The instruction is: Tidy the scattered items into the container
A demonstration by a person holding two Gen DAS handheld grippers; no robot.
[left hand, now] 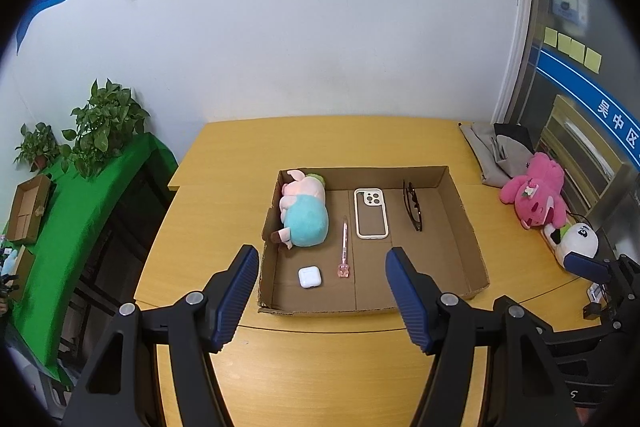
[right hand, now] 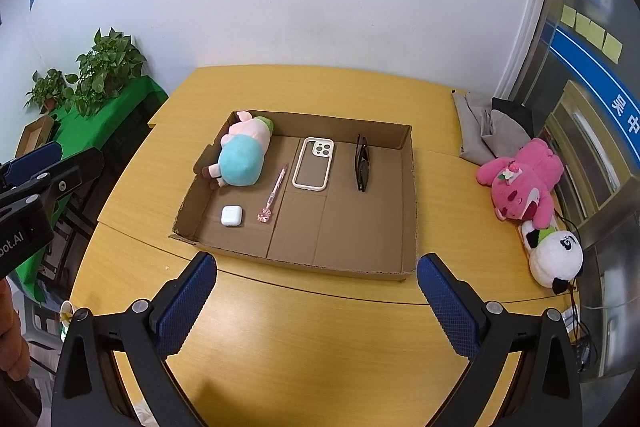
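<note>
Both tools, left tool (left hand: 322,267) and right tool (right hand: 316,275), released above the cardboard tray (right hand: 404,135), 2 plush toys (right hand: 524,183) beside it.

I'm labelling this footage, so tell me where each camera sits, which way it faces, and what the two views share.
Left wrist: on the left gripper, looking down over the desk at the cardboard tray; its own open jaws show, the right gripper at the right edge.
Right wrist: on the right gripper, facing the same tray; open jaws show, the left gripper at the left edge.
Shared: pig plush, phone case, pen.
</note>
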